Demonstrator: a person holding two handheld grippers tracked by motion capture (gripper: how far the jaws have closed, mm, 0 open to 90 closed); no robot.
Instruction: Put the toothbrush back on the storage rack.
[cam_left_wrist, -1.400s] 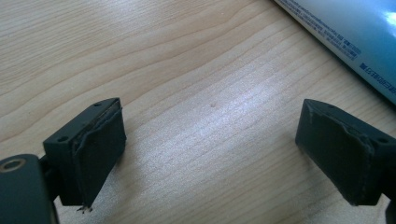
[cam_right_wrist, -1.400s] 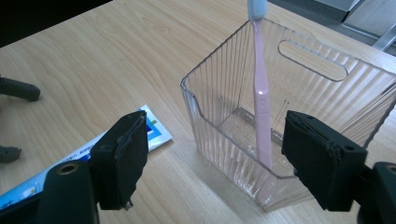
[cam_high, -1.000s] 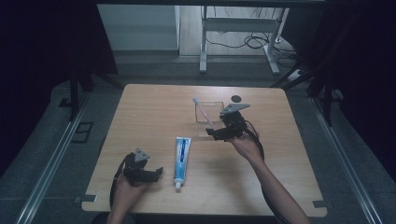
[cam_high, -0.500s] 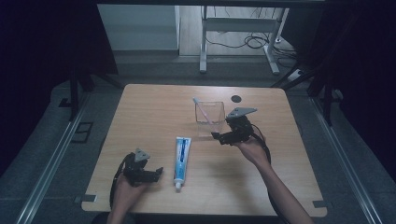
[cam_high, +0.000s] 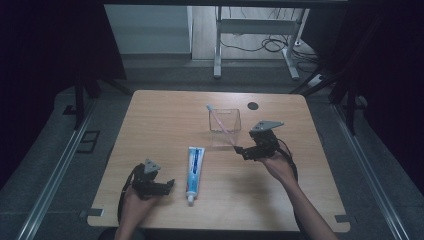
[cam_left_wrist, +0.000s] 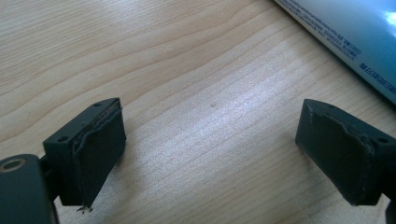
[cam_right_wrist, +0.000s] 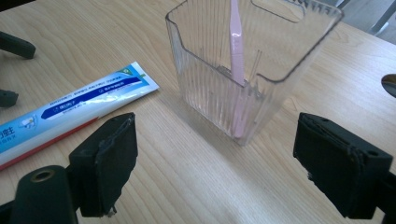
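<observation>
- Left gripper (cam_high: 167, 184) resting low on the surface (cam_high: 165, 115) at the near-left, jaws standing wide apart, nothing between them; in the left gripper view just bare wood grain between the pads.
- Sitting just beside the toothpaste tube (cam_high: 194, 167), tips aimed toward it, probably parked there for a grab at the tube next.
- Toothpaste tube lying flat near the middle of the surface, cap end toward the person, flat end pointing toward the cup; edge of it cutting across the top right of the left gripper view (cam_left_wrist: 355, 32).
- Clear ribbed cup (cam_high: 225, 127) standing upright beyond the tube, past the middle of the surface, open top up.
- Pink toothbrush (cam_high: 219, 120) leaning inside the cup, lower end down in a bottom corner, upper end sticking out over the rim to the left; leaning because the cup is wider than the brush.
- Right gripper (cam_high: 242, 151) hovering just beside the cup on its near-right side, jaws spread wide, holding nothing; in the right gripper view the cup (cam_right_wrist: 252, 70) with the toothbrush (cam_right_wrist: 236, 51) sitting between and beyond the pads, not touching.
- Looking like the brush is already dropped in, tube not yet handled.
- Small dark round spot (cam_high: 253, 105) on the surface behind the cup, far right; unclear what.
</observation>
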